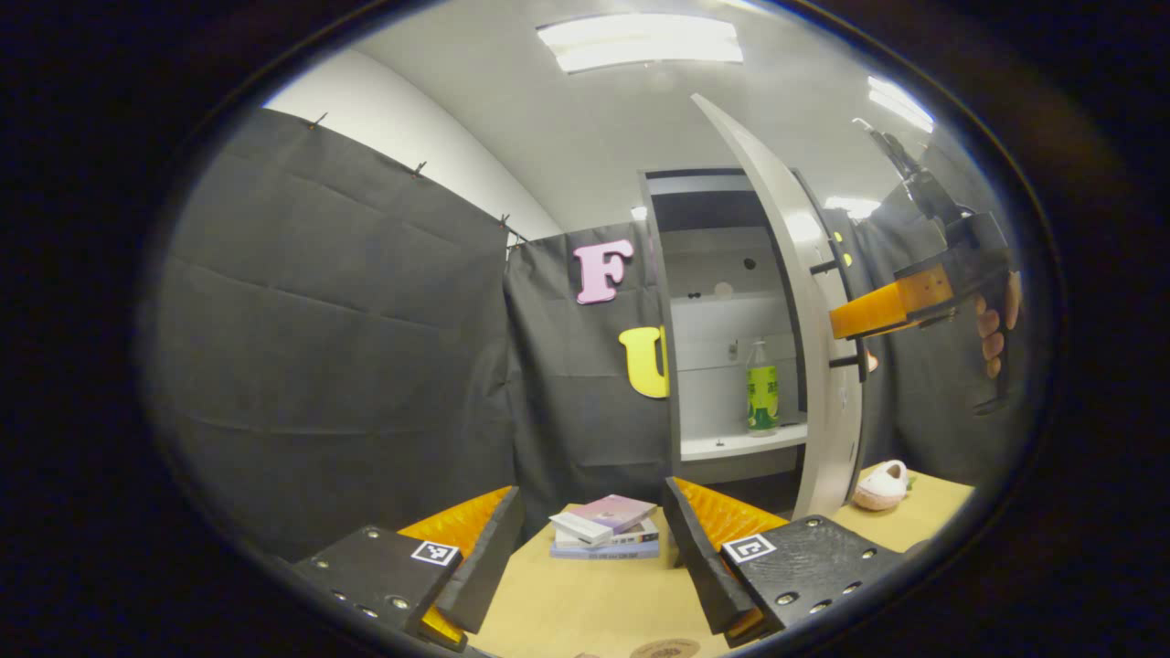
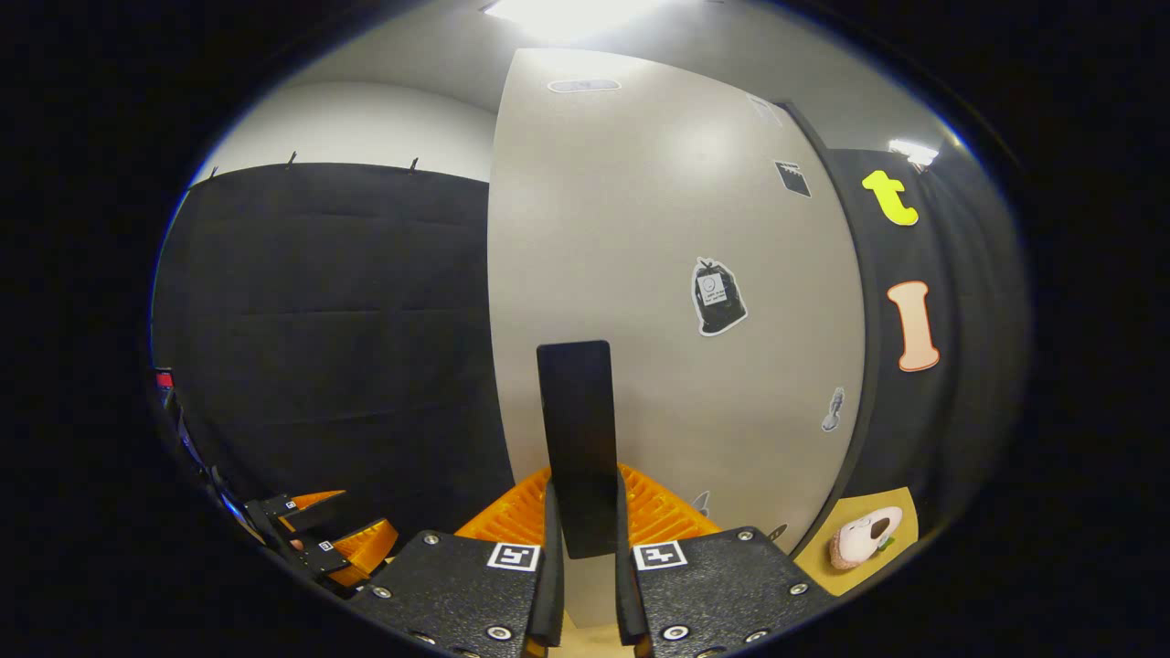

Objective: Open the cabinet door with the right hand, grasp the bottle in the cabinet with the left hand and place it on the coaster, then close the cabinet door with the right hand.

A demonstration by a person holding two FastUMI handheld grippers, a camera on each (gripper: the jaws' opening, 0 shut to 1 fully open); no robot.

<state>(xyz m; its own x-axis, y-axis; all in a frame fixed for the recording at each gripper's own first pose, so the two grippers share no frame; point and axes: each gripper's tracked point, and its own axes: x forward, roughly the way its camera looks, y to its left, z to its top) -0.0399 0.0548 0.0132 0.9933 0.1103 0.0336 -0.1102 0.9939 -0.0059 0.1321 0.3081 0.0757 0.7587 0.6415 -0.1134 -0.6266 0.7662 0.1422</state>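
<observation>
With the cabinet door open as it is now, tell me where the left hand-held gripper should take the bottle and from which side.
Grip the green-labelled bottle around its labelled middle, coming straight in through the cabinet's open front. It stands upright, near the shelf's front edge, with free space on both sides for the fingers. The left hand-held gripper is open, probably wide enough; the cabinet door stands swung aside.

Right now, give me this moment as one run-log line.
pale grey cabinet door: open | right gripper: shut on black door handle | left gripper: open, empty | green-labelled bottle: on shelf
</observation>
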